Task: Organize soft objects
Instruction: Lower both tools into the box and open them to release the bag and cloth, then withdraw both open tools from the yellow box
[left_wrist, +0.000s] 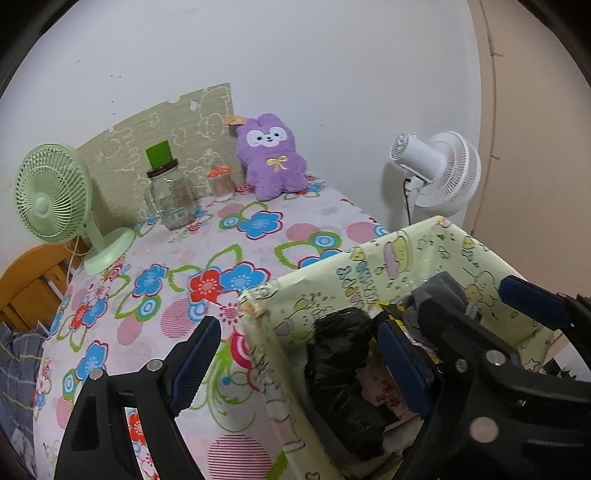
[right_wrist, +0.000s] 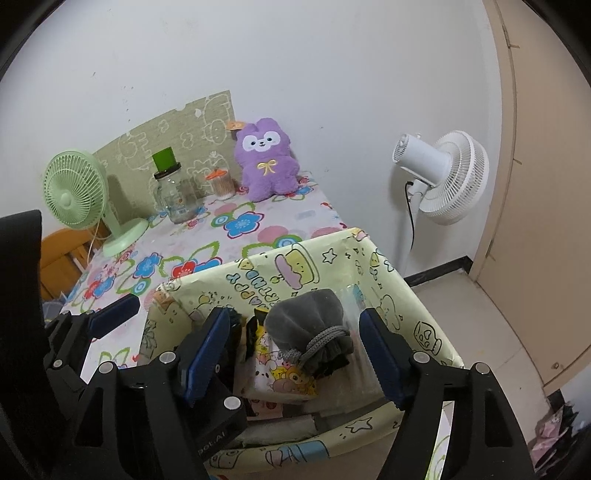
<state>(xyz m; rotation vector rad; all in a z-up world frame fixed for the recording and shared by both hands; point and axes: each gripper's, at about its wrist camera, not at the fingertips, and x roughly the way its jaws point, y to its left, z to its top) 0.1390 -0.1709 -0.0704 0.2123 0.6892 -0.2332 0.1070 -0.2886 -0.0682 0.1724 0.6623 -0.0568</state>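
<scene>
Floor and a beige door (right_wrist: 535, 221) are showing only in the right wrist view; the pale yellow box (right_wrist: 332, 266) is reading "HAPPY" on its inner wall; the grey drawstring pouch (right_wrist: 306, 321) is lying inside it, between the wide right gripper (right_wrist: 295, 350) pads, untouched; the left gripper (left_wrist: 299, 354) is standing wide, straddling the box wall, holding nothing.

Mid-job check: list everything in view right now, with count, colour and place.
Plush bear toy: one, purple, table's far edge by the wall.
Desk fan: one, green, table's left.
Glass jar: one, clear, green lid, beside the fan.
Small jar: one, orange lid, beside the plush.
Pedestal fan: one, white, floor, right.
Storage box: one, pale yellow cartoon print, table's near edge.
Drawstring pouch: one, grey, inside box.
Plastic bag: one, black, inside box.
Left gripper: open.
Right gripper: open, over pouch.
</scene>
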